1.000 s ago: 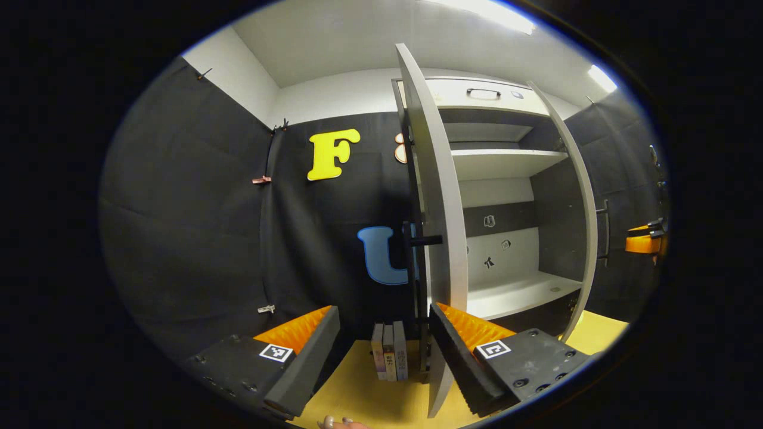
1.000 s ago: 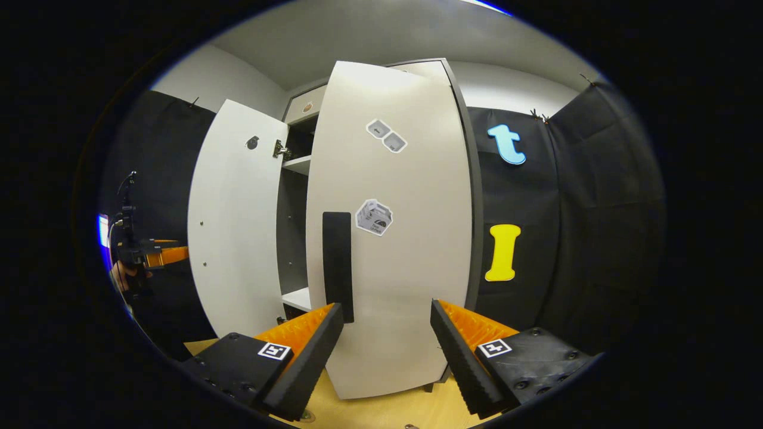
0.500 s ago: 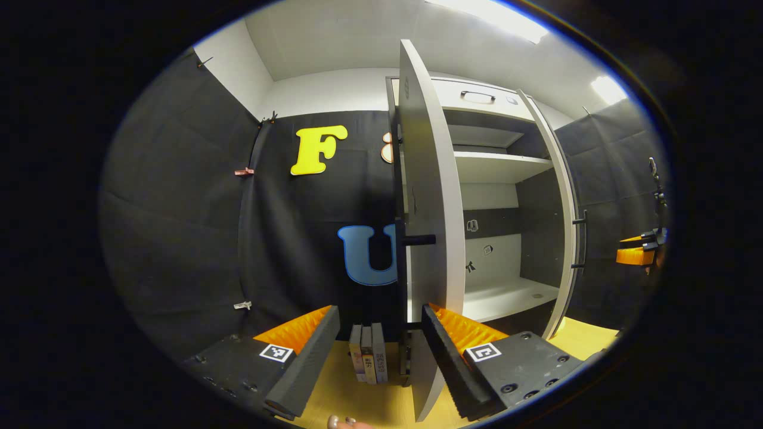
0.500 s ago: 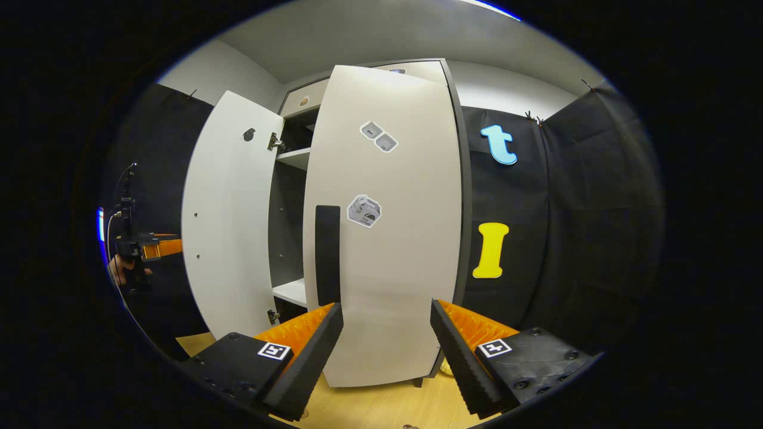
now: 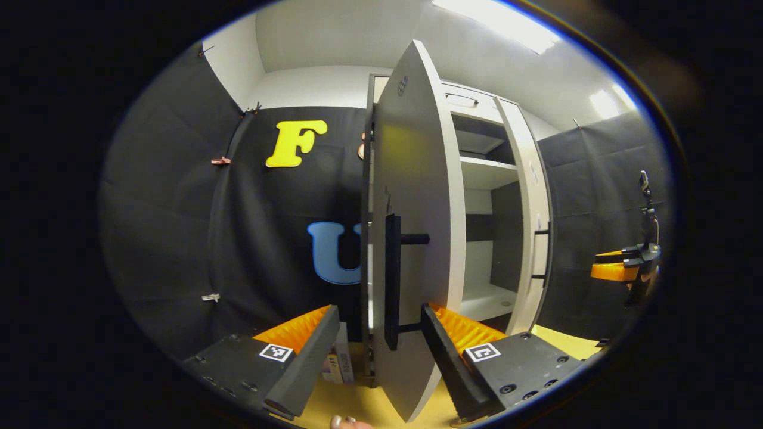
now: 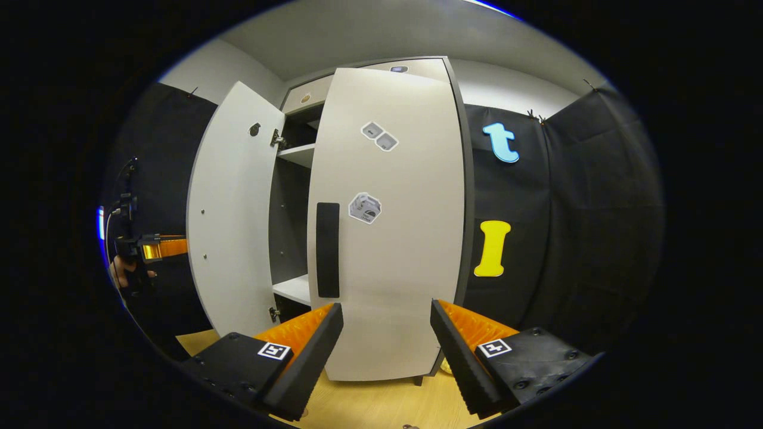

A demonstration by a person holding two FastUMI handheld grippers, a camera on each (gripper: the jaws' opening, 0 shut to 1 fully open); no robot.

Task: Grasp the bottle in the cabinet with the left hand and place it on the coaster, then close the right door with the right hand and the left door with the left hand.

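In the left gripper view the cabinet's left door (image 5: 411,196) stands half open, turned almost edge-on, with its black handle (image 5: 391,280) facing me. My left gripper (image 5: 378,325) is open, and the door's lower edge stands between its fingers without being squeezed. The right door (image 5: 533,214) is nearly shut beyond it. In the right gripper view the right door (image 6: 393,250) fills the middle with its black handle (image 6: 327,250). My right gripper (image 6: 386,319) is open just in front of it, not touching. The left door (image 6: 232,214) stands open at the left.
Bare white shelves (image 5: 486,301) show through the gap between the doors. A few books (image 5: 337,357) stand on the wooden tabletop (image 6: 369,405) left of the cabinet. The other gripper shows at the far right (image 5: 620,268) and far left (image 6: 152,247), held by a hand.
The right door has swung further toward shut. The left door has turned inward, and my left gripper has come round so the door's outer face and handle now show.
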